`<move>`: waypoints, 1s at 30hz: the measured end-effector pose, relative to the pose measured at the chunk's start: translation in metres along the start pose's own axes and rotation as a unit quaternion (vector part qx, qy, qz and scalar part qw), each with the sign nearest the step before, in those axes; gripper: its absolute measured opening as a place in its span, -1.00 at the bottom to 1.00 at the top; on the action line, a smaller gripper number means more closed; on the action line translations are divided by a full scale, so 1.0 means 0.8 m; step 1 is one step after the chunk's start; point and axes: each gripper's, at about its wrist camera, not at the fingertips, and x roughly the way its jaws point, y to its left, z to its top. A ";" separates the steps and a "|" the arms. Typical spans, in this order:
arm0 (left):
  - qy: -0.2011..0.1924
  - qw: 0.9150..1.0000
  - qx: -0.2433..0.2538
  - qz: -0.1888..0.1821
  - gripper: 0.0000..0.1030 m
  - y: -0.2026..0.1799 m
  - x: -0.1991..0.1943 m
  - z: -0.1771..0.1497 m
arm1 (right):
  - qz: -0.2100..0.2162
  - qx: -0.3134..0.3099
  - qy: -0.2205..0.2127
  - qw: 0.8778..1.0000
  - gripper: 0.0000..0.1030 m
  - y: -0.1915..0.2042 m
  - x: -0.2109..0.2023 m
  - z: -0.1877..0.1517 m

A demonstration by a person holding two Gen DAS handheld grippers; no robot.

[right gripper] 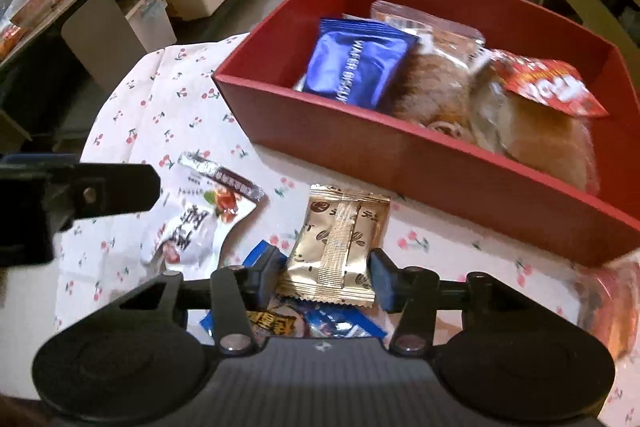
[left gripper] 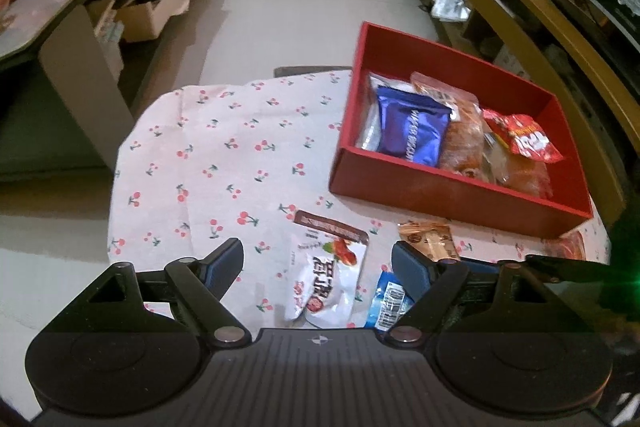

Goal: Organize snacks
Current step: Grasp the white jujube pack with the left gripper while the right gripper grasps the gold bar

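Note:
A red box (left gripper: 440, 195) (right gripper: 360, 147) stands on the cherry-print tablecloth and holds a blue wafer packet (left gripper: 412, 131) (right gripper: 356, 67), wrapped pastries (right gripper: 440, 87) and a red packet (left gripper: 524, 139) (right gripper: 556, 91). My left gripper (left gripper: 318, 259) is open above a white snack packet (left gripper: 328, 279) (right gripper: 192, 227). My right gripper (right gripper: 326, 279) is shut on a gold coffee-print packet (right gripper: 340, 247), also in the left wrist view (left gripper: 428, 239). A blue packet (left gripper: 390, 303) (right gripper: 340, 323) lies beneath it.
The round table (left gripper: 224, 155) has its edge to the left and far side. A grey desk (left gripper: 48, 7) with snack boxes stands far left, wooden shelving (left gripper: 520, 7) to the right. A clear wrapped snack (right gripper: 612, 299) lies right of my right gripper.

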 end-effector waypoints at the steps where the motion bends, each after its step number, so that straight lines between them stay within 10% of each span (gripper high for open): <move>1: 0.004 1.000 0.004 -0.004 0.67 -0.002 0.002 -0.002 | 0.001 0.001 -0.001 1.000 0.07 -0.004 -0.005 -0.003; 21: 0.063 0.998 0.012 0.022 0.66 -0.021 0.077 -0.010 | 0.022 0.035 -0.004 0.999 0.07 -0.047 -0.048 -0.032; 30: 0.080 0.996 0.010 0.027 0.19 -0.029 0.082 -0.018 | 0.024 0.032 0.002 0.999 0.07 -0.048 -0.044 -0.030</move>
